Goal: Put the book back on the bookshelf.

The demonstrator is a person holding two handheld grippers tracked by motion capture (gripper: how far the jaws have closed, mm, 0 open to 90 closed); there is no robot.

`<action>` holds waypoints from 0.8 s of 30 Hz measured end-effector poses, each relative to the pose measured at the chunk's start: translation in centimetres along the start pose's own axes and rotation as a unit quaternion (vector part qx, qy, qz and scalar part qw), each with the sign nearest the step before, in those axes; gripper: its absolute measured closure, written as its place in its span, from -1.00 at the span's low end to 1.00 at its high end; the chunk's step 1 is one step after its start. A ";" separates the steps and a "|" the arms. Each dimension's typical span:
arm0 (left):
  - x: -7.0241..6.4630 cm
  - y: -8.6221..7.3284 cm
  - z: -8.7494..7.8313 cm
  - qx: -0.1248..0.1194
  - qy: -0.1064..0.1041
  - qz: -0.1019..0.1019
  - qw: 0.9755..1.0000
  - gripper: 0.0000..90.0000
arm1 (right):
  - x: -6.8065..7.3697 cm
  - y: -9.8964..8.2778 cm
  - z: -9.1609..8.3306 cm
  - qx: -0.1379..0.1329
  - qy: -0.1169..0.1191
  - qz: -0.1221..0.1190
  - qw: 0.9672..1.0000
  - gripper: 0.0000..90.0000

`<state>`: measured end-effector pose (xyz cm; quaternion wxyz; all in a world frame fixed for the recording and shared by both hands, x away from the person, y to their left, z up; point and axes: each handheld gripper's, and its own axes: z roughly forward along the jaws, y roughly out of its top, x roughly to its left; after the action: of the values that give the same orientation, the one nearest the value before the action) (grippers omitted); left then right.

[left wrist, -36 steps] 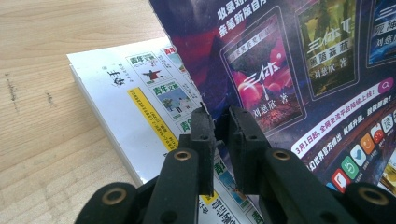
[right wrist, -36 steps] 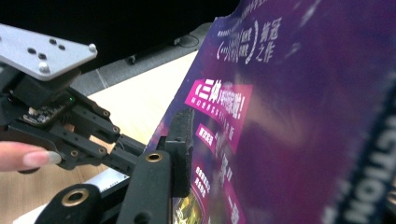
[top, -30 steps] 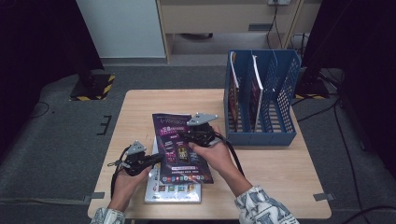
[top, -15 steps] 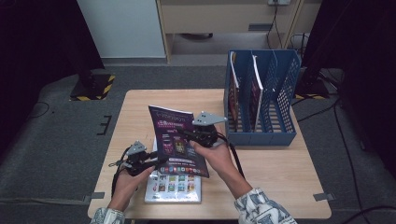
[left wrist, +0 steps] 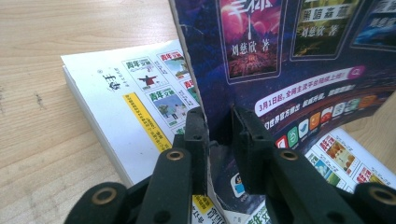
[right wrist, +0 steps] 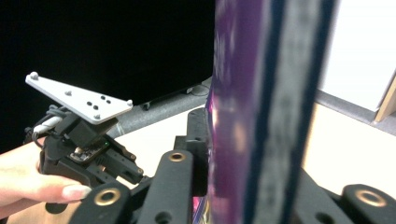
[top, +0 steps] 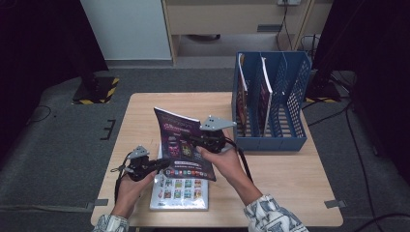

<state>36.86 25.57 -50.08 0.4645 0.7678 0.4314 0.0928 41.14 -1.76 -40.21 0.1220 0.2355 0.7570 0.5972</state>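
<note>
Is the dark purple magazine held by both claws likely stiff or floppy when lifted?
Probably floppy: the thin dark purple magazine bows between the left claw and right claw. Likely light, held by its edges alone. The glossy cover may slip.

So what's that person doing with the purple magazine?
A person holds a gripper in each hand, and both are on the purple magazine, tilting it up off the table. The left gripper has its lower edge between its jaws; the right gripper clamps its right side. A white magazine lies flat underneath. The blue rack behind already holds some magazines.
</note>
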 end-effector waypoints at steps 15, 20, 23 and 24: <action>-0.4 0.2 -0.2 -0.009 0.009 0.017 1.000 0.69 | -0.2 1.9 -0.7 -0.010 0.008 -0.003 1.000 0.70; -0.4 0.3 -0.4 -0.014 0.013 0.023 1.000 0.71 | -0.5 2.6 -1.0 -0.015 0.006 0.000 1.000 0.72; -0.5 0.3 -0.4 -0.015 0.016 0.025 0.999 0.71 | -0.6 2.6 -1.1 -0.015 0.005 0.001 1.000 0.73; -0.5 0.4 -0.3 -0.015 0.017 0.026 0.999 0.72 | -0.6 2.5 -1.1 -0.015 0.004 0.002 1.000 0.73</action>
<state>36.55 25.33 -49.48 0.4660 0.7702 0.4175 0.1240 41.67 -2.52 -37.54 0.1210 0.2331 0.7481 0.6094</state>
